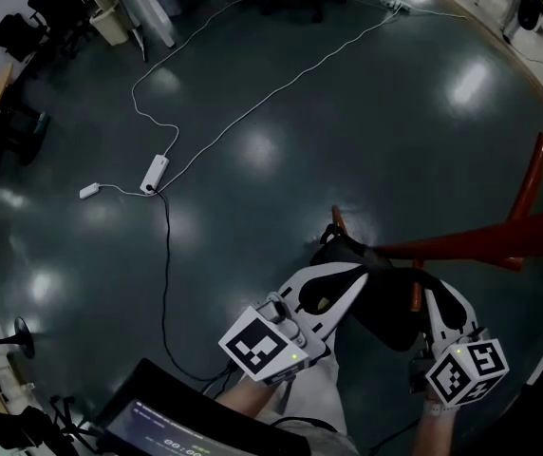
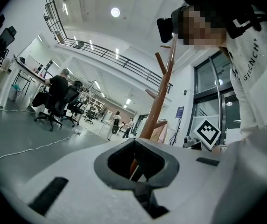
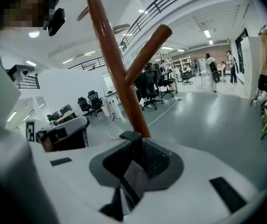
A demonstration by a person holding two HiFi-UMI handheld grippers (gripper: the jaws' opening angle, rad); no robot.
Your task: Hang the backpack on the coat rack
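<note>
Clamps the backpack (image 1: 390, 319) in both left gripper (image 1: 355, 275) and right gripper (image 1: 434, 298), jaws closed on it. Holds it just beside the coat rack (image 1: 480, 240).

Showing black on the backpack (image 1: 385, 304) and rusty red-brown on the coat rack (image 1: 499, 237). Wearing white shells with dark grey pads on the left gripper (image 1: 355, 274) and right gripper (image 1: 435, 298), each carrying a cube of black-and-white square markers. Gleaming dark grey-green across the floor (image 1: 366, 141), with a white power strip (image 1: 155, 172).
</note>
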